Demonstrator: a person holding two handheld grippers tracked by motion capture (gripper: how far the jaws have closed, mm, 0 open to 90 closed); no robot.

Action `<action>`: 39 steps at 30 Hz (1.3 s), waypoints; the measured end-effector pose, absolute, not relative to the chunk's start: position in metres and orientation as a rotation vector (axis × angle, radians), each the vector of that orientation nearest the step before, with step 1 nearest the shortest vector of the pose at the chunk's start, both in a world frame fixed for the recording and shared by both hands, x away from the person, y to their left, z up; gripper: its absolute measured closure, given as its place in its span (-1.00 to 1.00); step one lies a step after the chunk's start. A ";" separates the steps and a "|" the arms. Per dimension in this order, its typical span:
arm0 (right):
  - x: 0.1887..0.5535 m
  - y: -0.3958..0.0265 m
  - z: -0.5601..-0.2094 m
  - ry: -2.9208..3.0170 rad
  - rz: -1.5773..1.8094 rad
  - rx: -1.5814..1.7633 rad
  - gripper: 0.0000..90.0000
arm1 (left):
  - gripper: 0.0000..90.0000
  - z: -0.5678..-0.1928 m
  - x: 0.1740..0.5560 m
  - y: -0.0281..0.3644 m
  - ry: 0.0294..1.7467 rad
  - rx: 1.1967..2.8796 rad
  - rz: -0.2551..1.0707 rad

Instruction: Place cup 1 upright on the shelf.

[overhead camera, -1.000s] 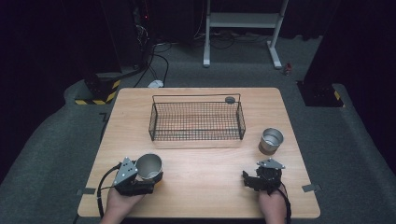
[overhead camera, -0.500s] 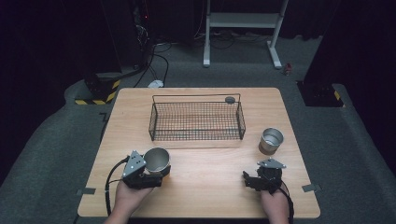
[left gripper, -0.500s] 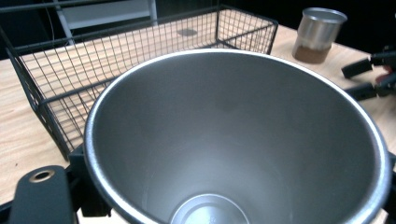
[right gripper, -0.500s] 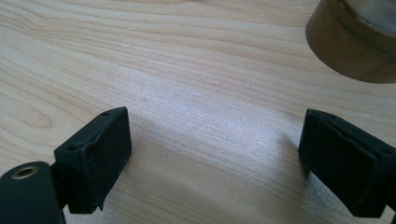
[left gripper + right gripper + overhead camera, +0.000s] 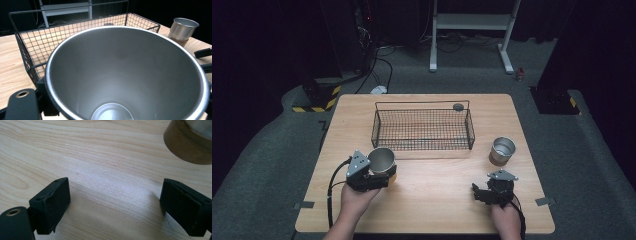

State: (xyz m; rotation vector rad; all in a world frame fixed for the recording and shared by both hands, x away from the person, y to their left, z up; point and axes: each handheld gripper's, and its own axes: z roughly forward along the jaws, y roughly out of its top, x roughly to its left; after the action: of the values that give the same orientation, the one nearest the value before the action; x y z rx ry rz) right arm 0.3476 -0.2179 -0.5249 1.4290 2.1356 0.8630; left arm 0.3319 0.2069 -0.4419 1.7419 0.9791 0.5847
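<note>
While the wooden table and the black wire basket at its middle sit exactly as they did a second ago, the left gripper has carried its steel cup forward and to the right, from the near left edge to a spot just in front of the basket's near left corner. That cup is clamped at its base between the left gripper's jaws, mouth tilted up toward the basket; in the left gripper view its open bowl sits right over the jaws, with the basket mesh close behind it. A second steel cup stands upright to the right of the basket, unmoved. Just in front of it, near but not touching, the right gripper rests where it was, its jaws spread wide over bare wood and holding nothing, the second cup's brown base ahead of them
</note>
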 end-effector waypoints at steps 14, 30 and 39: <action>0.348 -0.218 -0.525 2.138 0.864 1.425 -0.79 | -0.69 -0.430 0.333 0.204 0.973 1.730 0.603; 0.348 -0.218 -0.525 2.139 0.864 1.424 -0.79 | -0.69 -0.418 0.335 0.198 0.968 1.719 0.617; 0.348 -0.218 -0.525 2.140 0.862 1.427 -0.79 | -0.69 -0.419 0.340 0.198 0.959 1.711 0.607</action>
State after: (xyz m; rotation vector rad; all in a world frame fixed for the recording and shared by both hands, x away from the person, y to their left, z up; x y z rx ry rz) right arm 0.3481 -0.2176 -0.5249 1.4271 2.1398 0.8618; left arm 0.3399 0.1978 -0.4189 1.7109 0.9590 0.6070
